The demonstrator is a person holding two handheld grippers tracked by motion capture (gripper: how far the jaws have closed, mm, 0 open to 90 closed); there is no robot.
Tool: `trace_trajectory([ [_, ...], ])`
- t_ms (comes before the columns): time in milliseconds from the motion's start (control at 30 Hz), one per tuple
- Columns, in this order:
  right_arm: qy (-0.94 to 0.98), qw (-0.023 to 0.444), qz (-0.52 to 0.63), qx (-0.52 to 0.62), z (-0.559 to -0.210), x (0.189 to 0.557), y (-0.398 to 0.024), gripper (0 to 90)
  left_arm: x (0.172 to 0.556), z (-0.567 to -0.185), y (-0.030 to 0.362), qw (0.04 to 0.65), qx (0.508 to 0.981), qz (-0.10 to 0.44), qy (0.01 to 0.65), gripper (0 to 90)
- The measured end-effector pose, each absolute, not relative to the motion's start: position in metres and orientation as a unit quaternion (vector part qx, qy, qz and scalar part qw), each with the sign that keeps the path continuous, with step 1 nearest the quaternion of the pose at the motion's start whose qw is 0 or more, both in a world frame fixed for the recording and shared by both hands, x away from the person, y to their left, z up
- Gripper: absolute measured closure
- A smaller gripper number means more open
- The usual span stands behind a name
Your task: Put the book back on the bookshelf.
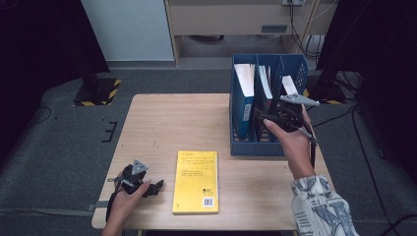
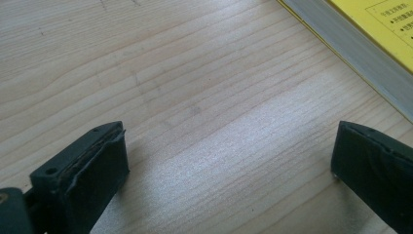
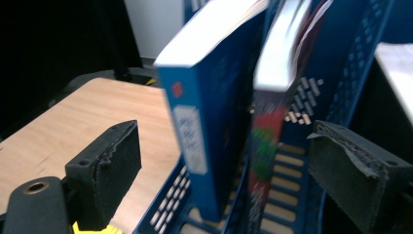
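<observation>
Right claw [image 1: 265, 118] was held wide open, empty, before the filed books [image 3: 214, 122]; the yellow book [image 1: 196, 181] was judged next to be gripped.

From the high view you look forward and down on the wooden table [image 1: 162, 118] from your own side; your forearms enter at the bottom edge, and the floor fills the upper frame. The left gripper view sits very near the tabletop, angled down along its two black jaws at the lower corners, with the yellow book [image 2: 370, 34] cutting the upper right; that same yellow book [image 1: 196, 181] lies at lower centre in the high view. The right gripper view looks level and close into the blue file rack [image 3: 341, 58], which stands at centre right in the high view [image 1: 244, 145].
</observation>
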State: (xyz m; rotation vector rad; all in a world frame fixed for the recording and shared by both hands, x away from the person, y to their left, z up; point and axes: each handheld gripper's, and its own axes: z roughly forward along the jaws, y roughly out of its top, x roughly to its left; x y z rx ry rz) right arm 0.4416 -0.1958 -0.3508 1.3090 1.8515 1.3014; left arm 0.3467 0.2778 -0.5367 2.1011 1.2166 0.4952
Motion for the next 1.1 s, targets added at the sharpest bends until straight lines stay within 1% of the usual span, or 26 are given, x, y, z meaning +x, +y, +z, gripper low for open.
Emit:
trace_trajectory([
  [133, 0.69, 0.245, 0.49, 0.473, -0.364, 0.426, -0.194, 11.9, 0.347, -0.537, 0.278, 0.326, 0.802, 0.189, 0.464, 0.0],
  [333, 0.703, 0.237, 0.489, 0.459, -0.38, 0.409, -0.195, 12.0, 0.347, -0.537, 0.278, 0.326, 0.803, 0.188, 0.463, 0.0],
  [567, 0.716, 0.214, 0.496, 0.442, -0.398, 0.393, -0.187, 11.3, 0.349, -0.537, 0.277, 0.325, 0.803, 0.189, 0.463, 0.0],
  [833, 0.735, 0.183, 0.501, 0.418, -0.419, 0.386, -0.162, 11.1, 0.35, -0.537, 0.276, 0.325, 0.802, 0.189, 0.464, 0.0],
  [1100, 0.756, 0.165, 0.49, 0.401, -0.44, 0.376, -0.141, 11.2, 0.351, -0.537, 0.276, 0.325, 0.803, 0.188, 0.462, 0.0],
])
